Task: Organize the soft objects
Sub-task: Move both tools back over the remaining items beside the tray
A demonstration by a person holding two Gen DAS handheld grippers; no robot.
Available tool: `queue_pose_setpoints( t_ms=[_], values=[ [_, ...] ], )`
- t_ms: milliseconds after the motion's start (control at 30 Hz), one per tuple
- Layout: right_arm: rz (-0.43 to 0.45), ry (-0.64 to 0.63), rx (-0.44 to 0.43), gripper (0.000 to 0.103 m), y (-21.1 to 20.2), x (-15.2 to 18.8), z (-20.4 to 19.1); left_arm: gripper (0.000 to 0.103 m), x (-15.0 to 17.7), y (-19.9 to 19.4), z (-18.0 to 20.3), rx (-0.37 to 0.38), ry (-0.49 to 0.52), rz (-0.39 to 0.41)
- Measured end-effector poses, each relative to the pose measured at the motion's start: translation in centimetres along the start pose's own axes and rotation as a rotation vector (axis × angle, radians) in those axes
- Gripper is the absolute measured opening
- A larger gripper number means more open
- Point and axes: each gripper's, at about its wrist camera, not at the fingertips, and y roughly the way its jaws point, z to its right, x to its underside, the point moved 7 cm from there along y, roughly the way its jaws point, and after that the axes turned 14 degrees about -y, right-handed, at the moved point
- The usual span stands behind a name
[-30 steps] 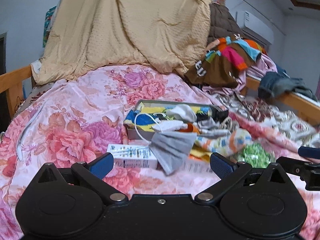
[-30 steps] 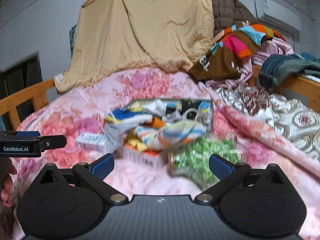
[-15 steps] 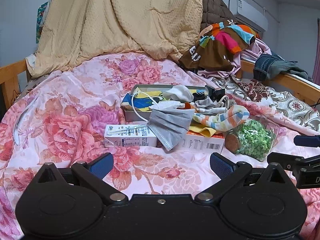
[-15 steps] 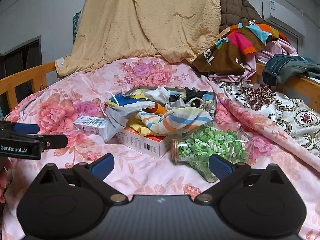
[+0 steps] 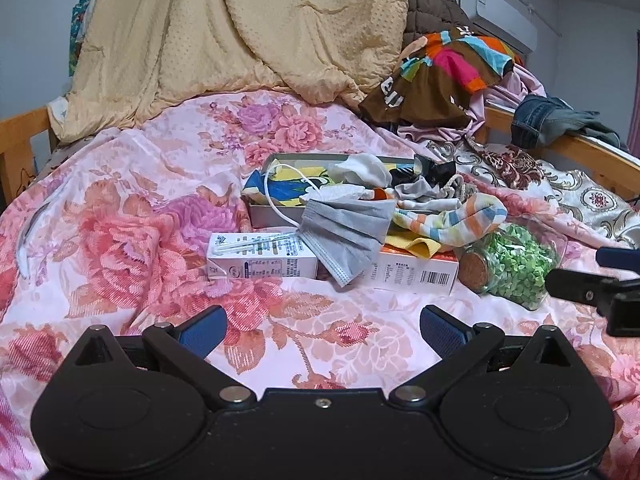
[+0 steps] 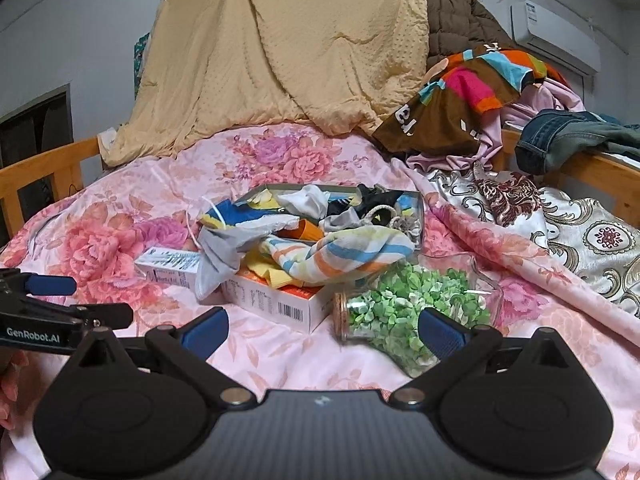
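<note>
A grey face mask (image 5: 344, 236) (image 6: 222, 254) droops over the front of an open flat box (image 5: 264, 216) (image 6: 418, 216) stuffed with socks and small cloths. A striped sock (image 5: 452, 222) (image 6: 340, 254) and a yellow cloth (image 5: 412, 246) lie on an orange and white carton (image 5: 412, 274) (image 6: 276, 300). My left gripper (image 5: 322, 326) is open, low over the bedspread in front of the pile, holding nothing. My right gripper (image 6: 322, 326) is open too, its right fingertip in front of a jar of green bits (image 6: 412, 312) (image 5: 512, 268).
A white carton (image 5: 260, 260) (image 6: 170, 268) lies left of the mask. The pink floral bedspread (image 5: 120, 220) covers the bed. A tan quilt (image 5: 240, 40), a bright garment pile (image 5: 444, 80) and jeans (image 6: 568, 140) on the wooden rail (image 5: 592, 156) stand behind.
Both grippers have drawn back from the pile and tilted down, so more bedspread shows in front. The objects lie as before. Both stay open.
</note>
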Motion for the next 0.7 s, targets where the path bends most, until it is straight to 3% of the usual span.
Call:
queue_pose_setpoints(
  t_ms=[467, 700],
  values=[
    [0.035, 0.024, -0.002, 0.103, 1.7, -1.2, 0.4, 0.102, -2.1, 3.0, 1.4, 0.003, 0.008, 0.020],
    [0.120, 0.006, 0.022, 0.103, 1.8, -4.0, 1.0, 0.102, -2.7, 2.9, 1.9, -0.035, -0.004, 0.016]
  ],
)
